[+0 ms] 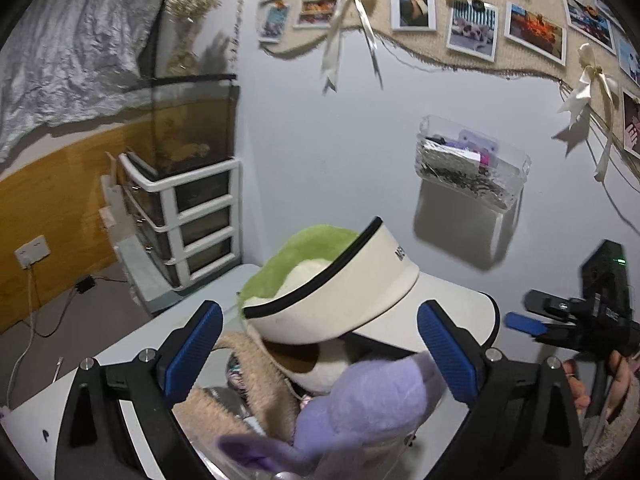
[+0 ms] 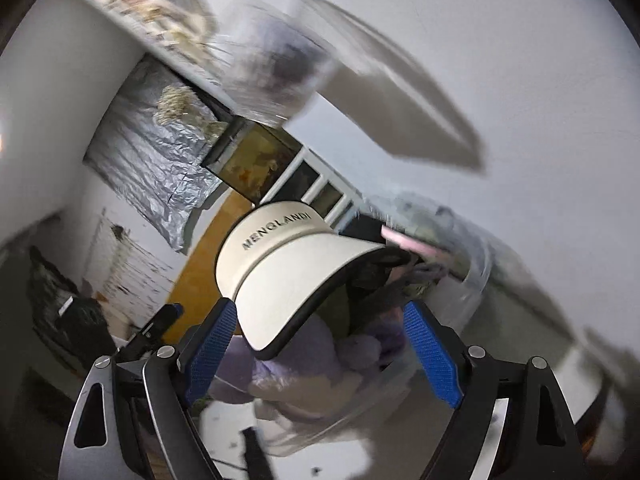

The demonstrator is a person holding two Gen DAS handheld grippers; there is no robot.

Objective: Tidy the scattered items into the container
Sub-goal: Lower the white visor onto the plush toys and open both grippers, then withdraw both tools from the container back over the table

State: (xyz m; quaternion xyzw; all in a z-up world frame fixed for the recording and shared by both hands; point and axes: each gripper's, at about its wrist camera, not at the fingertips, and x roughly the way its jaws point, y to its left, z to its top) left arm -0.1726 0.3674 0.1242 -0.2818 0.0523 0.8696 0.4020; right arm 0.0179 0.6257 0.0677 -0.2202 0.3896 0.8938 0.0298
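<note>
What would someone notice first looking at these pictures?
A cream sun visor with black trim sits atop the pile, between the open jaws of the left gripper. Under it lie a green plush and, nearer the camera, a purple plush. Photos cover the wall above.

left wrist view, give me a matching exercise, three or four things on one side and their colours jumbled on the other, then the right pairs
Things:
1. visor cap
2. plush toy nearest the camera
3. plush behind the visor
4. gripper finger pads

Colours:
A. blue
B. green
C. cream with black trim
D. lilac

Pairs: 1-C, 2-D, 3-B, 4-A
</note>
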